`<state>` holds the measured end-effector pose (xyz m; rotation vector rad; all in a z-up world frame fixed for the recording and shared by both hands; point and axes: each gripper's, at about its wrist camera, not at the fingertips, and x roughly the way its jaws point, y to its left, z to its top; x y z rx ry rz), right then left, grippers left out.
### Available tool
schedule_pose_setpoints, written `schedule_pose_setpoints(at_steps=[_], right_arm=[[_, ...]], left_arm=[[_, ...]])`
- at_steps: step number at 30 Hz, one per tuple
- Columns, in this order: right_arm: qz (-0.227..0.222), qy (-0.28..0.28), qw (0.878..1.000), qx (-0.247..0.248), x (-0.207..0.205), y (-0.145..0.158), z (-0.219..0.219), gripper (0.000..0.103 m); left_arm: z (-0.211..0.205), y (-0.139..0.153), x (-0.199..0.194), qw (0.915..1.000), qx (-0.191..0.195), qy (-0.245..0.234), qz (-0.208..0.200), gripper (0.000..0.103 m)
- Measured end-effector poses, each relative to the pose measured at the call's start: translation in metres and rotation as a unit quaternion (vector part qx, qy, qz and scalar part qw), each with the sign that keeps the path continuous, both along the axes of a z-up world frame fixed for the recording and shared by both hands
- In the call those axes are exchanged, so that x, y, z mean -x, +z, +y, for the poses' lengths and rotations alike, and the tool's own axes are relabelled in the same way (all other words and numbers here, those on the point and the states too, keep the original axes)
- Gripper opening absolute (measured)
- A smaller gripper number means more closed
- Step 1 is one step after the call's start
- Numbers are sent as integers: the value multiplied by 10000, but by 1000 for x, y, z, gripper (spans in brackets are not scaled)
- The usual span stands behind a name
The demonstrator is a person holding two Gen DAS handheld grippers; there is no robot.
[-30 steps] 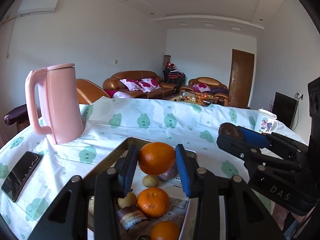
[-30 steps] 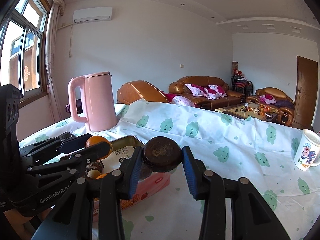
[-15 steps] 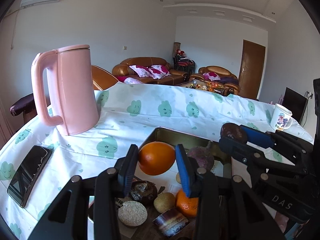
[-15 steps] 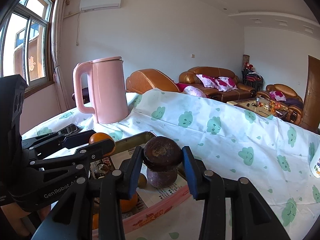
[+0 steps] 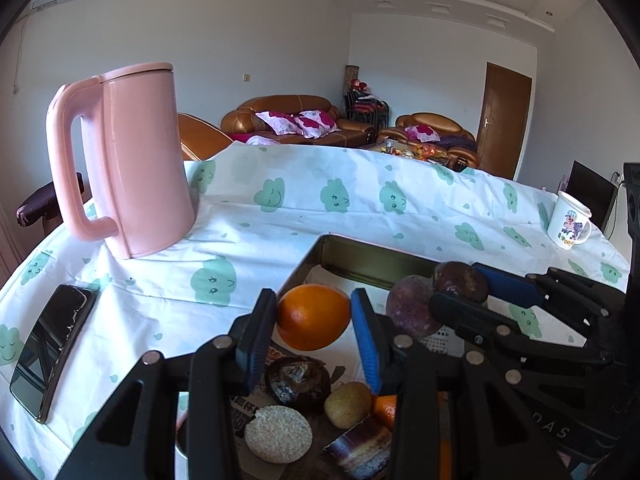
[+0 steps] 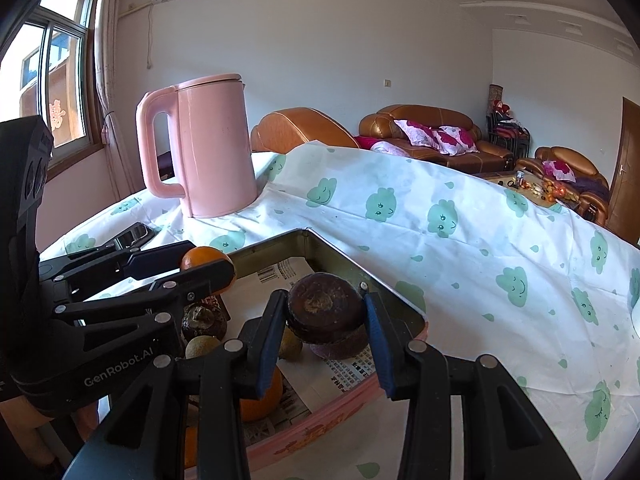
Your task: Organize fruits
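Observation:
My left gripper (image 5: pixel 314 320) is shut on an orange (image 5: pixel 313 316) and holds it above the near left part of a paper-lined metal tin (image 5: pixel 360 258). My right gripper (image 6: pixel 325 312) is shut on a dark brown round fruit (image 6: pixel 325 305), just above a purple fruit (image 6: pixel 340 346) lying in the tin (image 6: pixel 396 300). The tin also holds another orange (image 6: pixel 260 396), a dark shrivelled fruit (image 5: pixel 298 378), a small yellow-brown fruit (image 5: pixel 347 403), a round pale cracker (image 5: pixel 278 438) and a wrapped snack (image 5: pixel 360 446). Each gripper shows in the other's view.
A tall pink kettle (image 5: pixel 128 160) stands at the back left on the cloud-print tablecloth (image 5: pixel 280 216). A black phone (image 5: pixel 52 348) lies near the left edge. A white cartoon mug (image 5: pixel 568 220) stands at the far right. Sofas sit behind the table.
Both grippers have come down and forward over the tin with their fruits held. The brown fruit now sits just above the purple fruit.

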<state>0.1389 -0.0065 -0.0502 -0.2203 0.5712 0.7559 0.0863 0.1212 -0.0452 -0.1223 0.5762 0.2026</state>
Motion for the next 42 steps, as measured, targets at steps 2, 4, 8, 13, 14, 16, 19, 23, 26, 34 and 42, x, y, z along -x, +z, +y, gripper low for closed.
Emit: schedule_pose_setpoints(at_steps=[2,4,8,13,14,16,19,23,26,34,42], right_arm=[[33,-20,10000,9,-1,-2,0,42],[73,-15,10000,9,-2,-2,1,42],[141,-37,9999,21,-4,-4,0,42],[248,6,9997,17,-4,-6,0,43],[255,8,9997,27,-4,-6,0,44],[251,-48,9997,35,-3,-6,-1,49],[302,-97,9995,-75,-3,-5,-8,59],[293,-228,9991,-214,2,-2,-21,67],[232,-281,9992,-155,9,-1,-29,70],[-145,-448,9988,-106,31,9,-55,75],[-471,-649,9966,-198,52,25,-85,78]], left_arm=[[0,-1,-2,10000,3,-1,26,40],[0,-3,-3,10000,-1,-27,65,40],[-2,-4,-6,9999,-19,-64,134,41],[-4,-3,-6,9999,-89,-55,137,49],[-4,-3,-6,9998,-124,-9,136,51],[-3,-2,-3,9998,-131,21,119,52],[0,2,5,9998,-117,149,26,67],[0,12,20,9996,-35,157,-238,81],[-5,21,32,9990,-37,88,-441,92],[-23,34,54,9972,-45,-48,-742,95],[-40,36,63,9965,-37,-165,-818,98]])
